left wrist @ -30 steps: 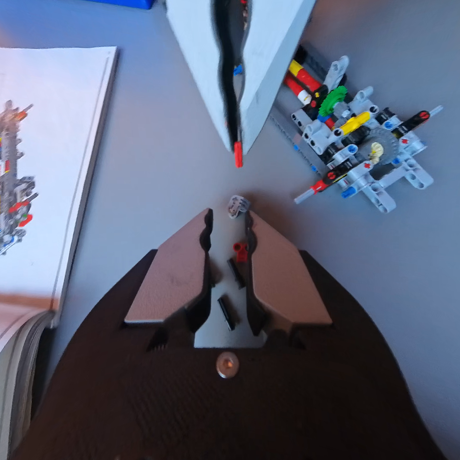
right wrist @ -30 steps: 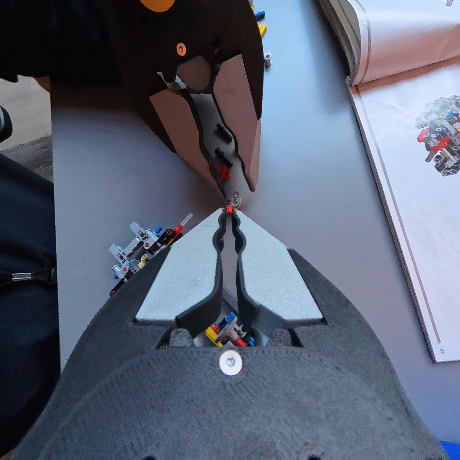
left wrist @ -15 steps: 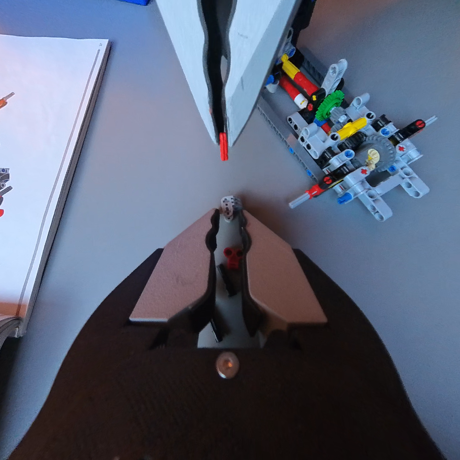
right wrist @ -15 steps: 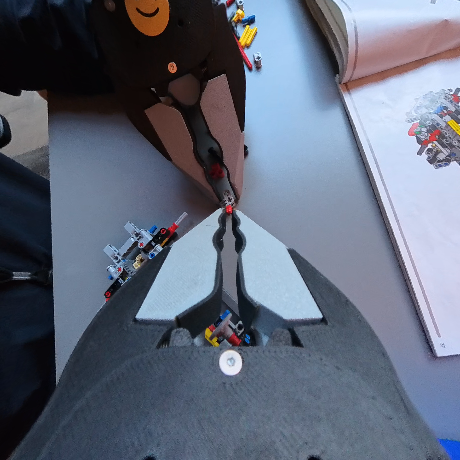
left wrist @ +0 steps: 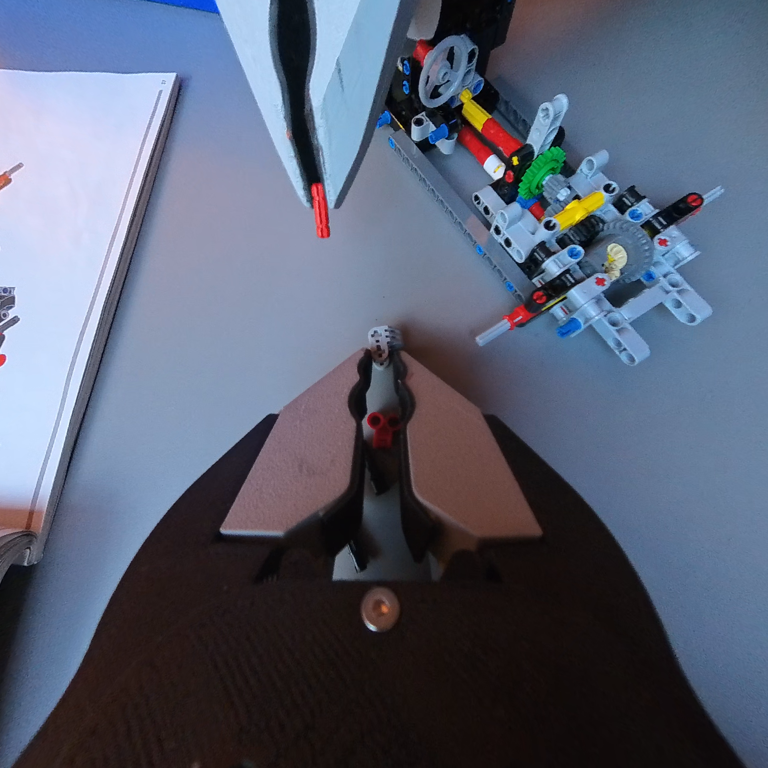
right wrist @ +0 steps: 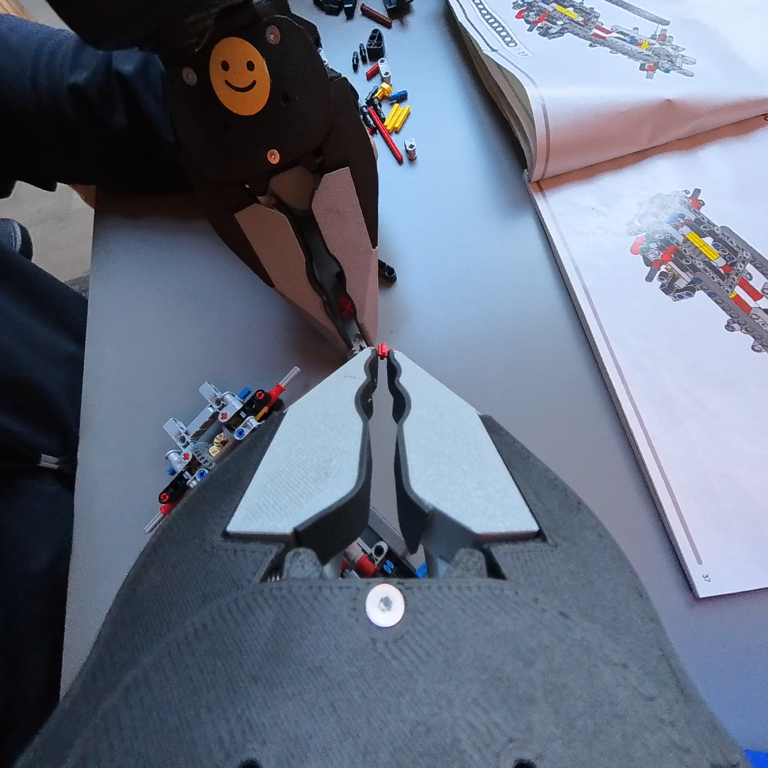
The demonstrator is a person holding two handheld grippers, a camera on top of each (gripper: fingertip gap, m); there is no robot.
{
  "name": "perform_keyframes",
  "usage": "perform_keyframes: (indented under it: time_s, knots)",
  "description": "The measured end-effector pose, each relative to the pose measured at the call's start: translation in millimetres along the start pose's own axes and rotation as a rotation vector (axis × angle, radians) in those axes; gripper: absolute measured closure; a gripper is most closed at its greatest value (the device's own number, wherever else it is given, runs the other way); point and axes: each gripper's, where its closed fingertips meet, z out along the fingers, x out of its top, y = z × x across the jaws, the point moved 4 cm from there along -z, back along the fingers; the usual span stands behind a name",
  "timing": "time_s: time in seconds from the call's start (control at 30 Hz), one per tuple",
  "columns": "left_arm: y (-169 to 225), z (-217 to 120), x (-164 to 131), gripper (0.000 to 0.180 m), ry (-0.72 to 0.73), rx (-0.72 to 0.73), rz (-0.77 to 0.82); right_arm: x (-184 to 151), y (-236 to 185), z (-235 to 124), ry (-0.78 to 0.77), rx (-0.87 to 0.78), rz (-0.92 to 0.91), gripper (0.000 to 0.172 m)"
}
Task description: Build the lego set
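Red axle (left wrist: 320,210) pinched in right gripper (right wrist: 382,353), not yet in small grey gear (left wrist: 383,341) pinched by left gripper (left wrist: 382,353), mid-frame; grey assembly (left wrist: 590,232) on bench (left wrist: 208,291), upper right

Item one: small grey gear (left wrist: 383,341), pinched upright in my left tongs (left wrist: 382,353), frame centre. Item two: short red axle (left wrist: 320,210), clamped in my right tongs (right wrist: 382,353), protruding, upper centre.

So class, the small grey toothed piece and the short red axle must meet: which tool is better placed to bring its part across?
Probably the right tool: its short red axle juts well clear of the tips, aimed at the small grey toothed piece gripped by the left tool.
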Motion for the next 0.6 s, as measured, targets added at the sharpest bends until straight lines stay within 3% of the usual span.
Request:
perform_keyframes:
  time_s: [0.6]
  knots:
    - [-0.1, 0.0, -0.6, 0.172, 0.003, -0.004, -0.006, -7.8, -0.3, 2.7, -0.005, 0.013, -0.006, 0.17]
